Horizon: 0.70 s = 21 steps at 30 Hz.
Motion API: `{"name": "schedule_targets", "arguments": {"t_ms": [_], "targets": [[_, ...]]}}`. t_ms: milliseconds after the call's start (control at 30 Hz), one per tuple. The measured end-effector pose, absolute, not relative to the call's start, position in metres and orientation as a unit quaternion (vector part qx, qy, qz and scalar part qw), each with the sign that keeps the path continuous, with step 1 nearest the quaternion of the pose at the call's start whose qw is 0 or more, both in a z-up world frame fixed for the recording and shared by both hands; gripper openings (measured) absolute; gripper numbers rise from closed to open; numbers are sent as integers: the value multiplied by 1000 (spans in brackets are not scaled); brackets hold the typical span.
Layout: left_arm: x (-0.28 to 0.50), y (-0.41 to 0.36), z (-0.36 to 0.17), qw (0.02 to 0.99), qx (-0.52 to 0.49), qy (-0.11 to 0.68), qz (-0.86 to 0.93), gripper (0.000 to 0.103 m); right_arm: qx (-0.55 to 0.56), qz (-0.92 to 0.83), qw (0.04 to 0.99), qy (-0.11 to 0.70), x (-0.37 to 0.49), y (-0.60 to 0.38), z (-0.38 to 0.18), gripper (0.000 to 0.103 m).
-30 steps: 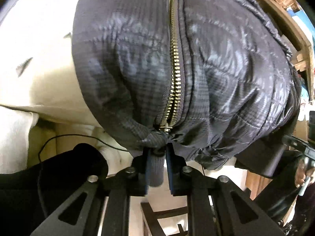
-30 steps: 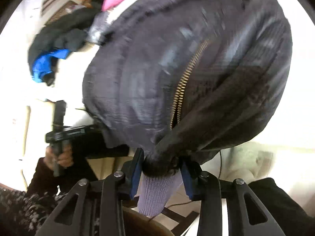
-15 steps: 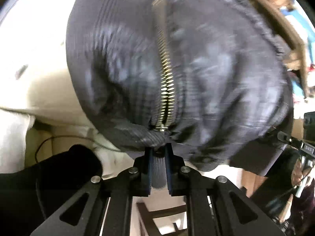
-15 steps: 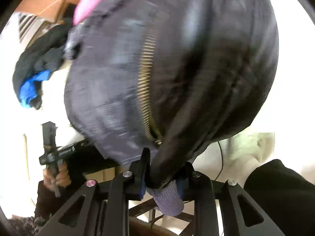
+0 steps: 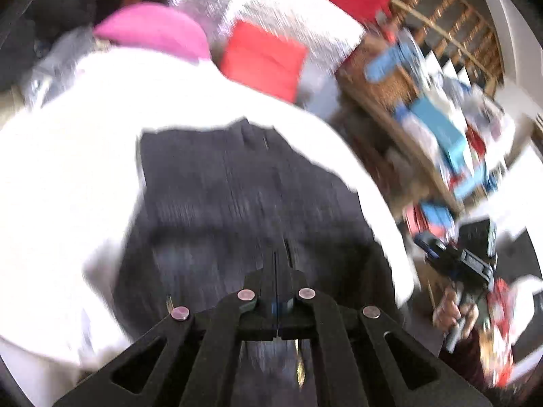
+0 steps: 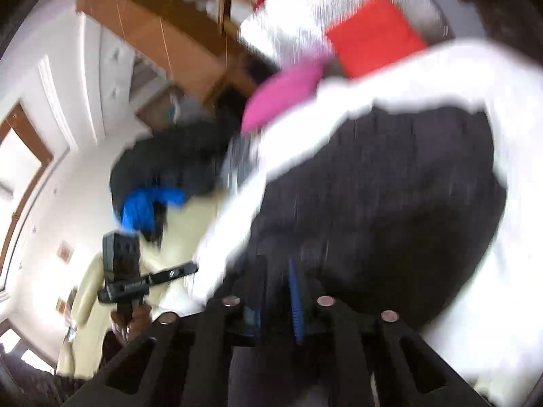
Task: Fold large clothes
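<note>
No legible writing is seen. The dark quilted jacket [image 5: 237, 203] is laid flat; left gripper [image 5: 276, 271] and right gripper [image 6: 276, 291] are clenched empty.

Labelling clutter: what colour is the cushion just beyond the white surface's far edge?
Pink cushion, beside a red one; left wrist view shows it best.

Dark quilted jacket [image 6: 390, 196]: spread on a white cloth-covered surface [image 6: 509, 288], right half of view, heavily blurred. Right gripper [image 6: 276, 291]: near, bottom centre, black fingers with blue pads; its jaws have just been closing, dark jacket fabric seemingly between them. Pink cushion [image 6: 281, 96] and red square cushion [image 6: 373, 34]: far. Black-and-blue clothing heap [image 6: 159, 183]: left. Left gripper [image 6: 190, 268]: lower left, hand-held.
</note>
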<state>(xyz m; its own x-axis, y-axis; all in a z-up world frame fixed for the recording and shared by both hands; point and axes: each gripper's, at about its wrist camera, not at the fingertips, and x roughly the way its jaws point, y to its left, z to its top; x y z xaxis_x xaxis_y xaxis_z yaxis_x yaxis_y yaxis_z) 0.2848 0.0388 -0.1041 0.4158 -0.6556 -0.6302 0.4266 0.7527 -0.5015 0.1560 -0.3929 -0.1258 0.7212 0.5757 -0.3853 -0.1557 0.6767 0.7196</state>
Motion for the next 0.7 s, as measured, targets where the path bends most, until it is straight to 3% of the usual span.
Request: {"name": "schedule_targets", "arguments": {"t_ms": [67,167,400,467,500,533,567,600,700], "targets": [[327,39,-103,847,-131,419,-299,0,352,183,874,279,187,-415,-115,14],[356,43,-116,832,-166,439,-295,0,321,155,883,305,224,-422,-116,14],[310,17,-172,835,-70,472,-275,0,285,151,838,441,194,-414,-164,15],[287,24,-185,831,-63,487,-262,9,286,132,826,467,170,-418,-176,17],[277,30,-189,827,-63,495,-258,30,282,123,823,478,157,-420,-181,25],[263,37,-200,821,-66,511,-246,64,270,111,821,490,142,-420,-188,33],[248,47,-210,818,-73,521,-234,79,252,101,818,507,129,-417,-196,66],[236,55,-217,815,-80,530,-222,84,236,96,816,519,110,-413,-203,93],[203,65,-249,794,-64,574,-190,84,204,95,803,553,74,-406,-226,94]]}}
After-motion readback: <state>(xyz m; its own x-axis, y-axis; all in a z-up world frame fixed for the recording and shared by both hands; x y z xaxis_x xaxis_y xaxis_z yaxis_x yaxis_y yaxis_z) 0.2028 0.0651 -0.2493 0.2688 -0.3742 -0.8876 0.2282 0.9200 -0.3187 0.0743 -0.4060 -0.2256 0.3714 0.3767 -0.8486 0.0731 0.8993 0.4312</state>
